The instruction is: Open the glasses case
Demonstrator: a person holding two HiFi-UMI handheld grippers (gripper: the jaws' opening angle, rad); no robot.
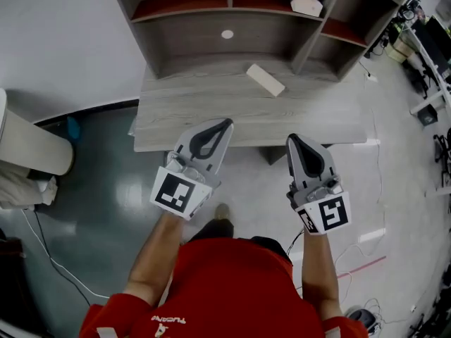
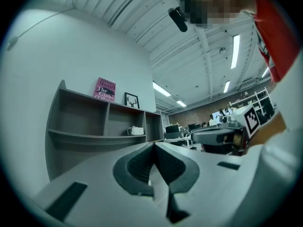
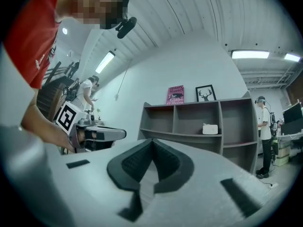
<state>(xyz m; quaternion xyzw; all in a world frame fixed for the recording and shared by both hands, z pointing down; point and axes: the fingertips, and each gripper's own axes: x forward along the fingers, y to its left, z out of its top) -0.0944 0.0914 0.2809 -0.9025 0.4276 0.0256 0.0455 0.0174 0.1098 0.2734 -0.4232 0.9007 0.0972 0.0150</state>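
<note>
Both tools were clamped tight. The left tool [image 1: 227, 124] had its jaws pressed together with nothing between them, and the right tool [image 1: 293, 139] was just the same, closed and empty. We saw it plainly in the left gripper view and the right gripper view: dark ribbed pads met in a point, with nothing caught in there.

We held the two side by side, apart from each other, at the front edge of the worktop [image 1: 211, 115]. Their tips were aimed toward the shelf unit [image 1: 190, 44] along its back edge.

And the glasses case [image 1: 266, 80]? It lay on the worktop as a pale oblong set at a slant. It looked closed, and it sat near the back edge, right of the middle, just in front of the shelf unit. Neither tool touched it, and both were well short of it.

In the unit's middle compartment sat a white box [image 1: 304, 3], close to the right wall. On top, a pink book [image 3: 176, 94] stood beside a framed deer picture [image 3: 205, 93]. Our red shirt [image 1: 232, 280] filled the bottom of the head view.
</note>
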